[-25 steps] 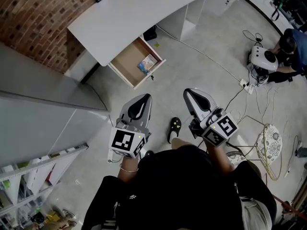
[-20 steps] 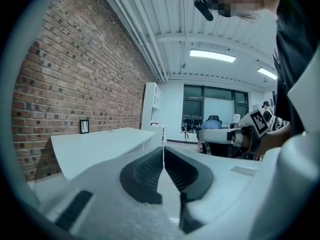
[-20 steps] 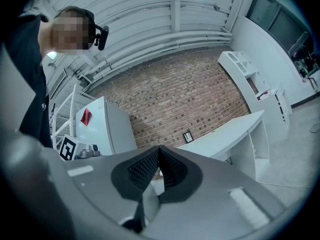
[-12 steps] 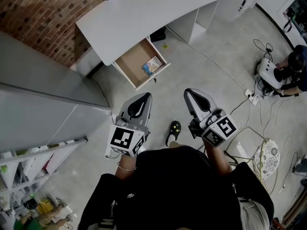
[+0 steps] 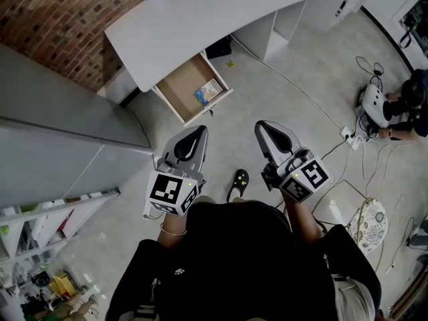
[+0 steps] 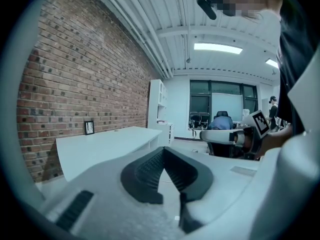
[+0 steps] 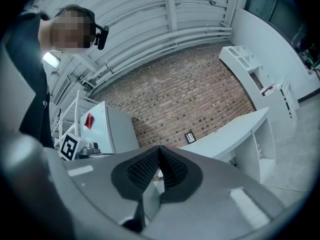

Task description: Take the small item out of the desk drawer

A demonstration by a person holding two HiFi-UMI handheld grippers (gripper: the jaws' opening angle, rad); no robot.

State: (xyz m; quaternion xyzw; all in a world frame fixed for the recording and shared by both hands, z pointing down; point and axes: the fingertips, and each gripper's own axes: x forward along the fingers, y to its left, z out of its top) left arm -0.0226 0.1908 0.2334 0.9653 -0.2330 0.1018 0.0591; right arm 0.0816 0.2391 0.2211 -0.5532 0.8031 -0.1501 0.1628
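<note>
Both hand-held grippers have drifted a little toward the desk since a second ago, and the head view has swung slightly, so the drawer now sits a touch nearer the middle of the picture. My left hand-held gripper (image 5: 198, 132) is clenched on nothing, its ribbed pads meeting at the tips with only floor and room behind them. My right hand-held gripper (image 5: 265, 126) is equally closed and empty. The two ride side by side in front of my chest, well apart from each other, both pointing toward the desk (image 5: 200, 19). The left dips a shade downward and the right is held about level, with each marker cube turned up toward the head camera. A dark slipper (image 5: 235, 182) shows on the floor between them. Beyond, the drawer (image 5: 175, 89) stands pulled open under the desk's near edge, and the small item (image 5: 208, 91), a little blue and white thing, lies in the drawer's right-hand end. I judge this to be the approach, with nothing reached yet. The next move calls for closing the remaining floor, spreading one pair of jaws, and tilting that gripper down into the drawer over the item.
</note>
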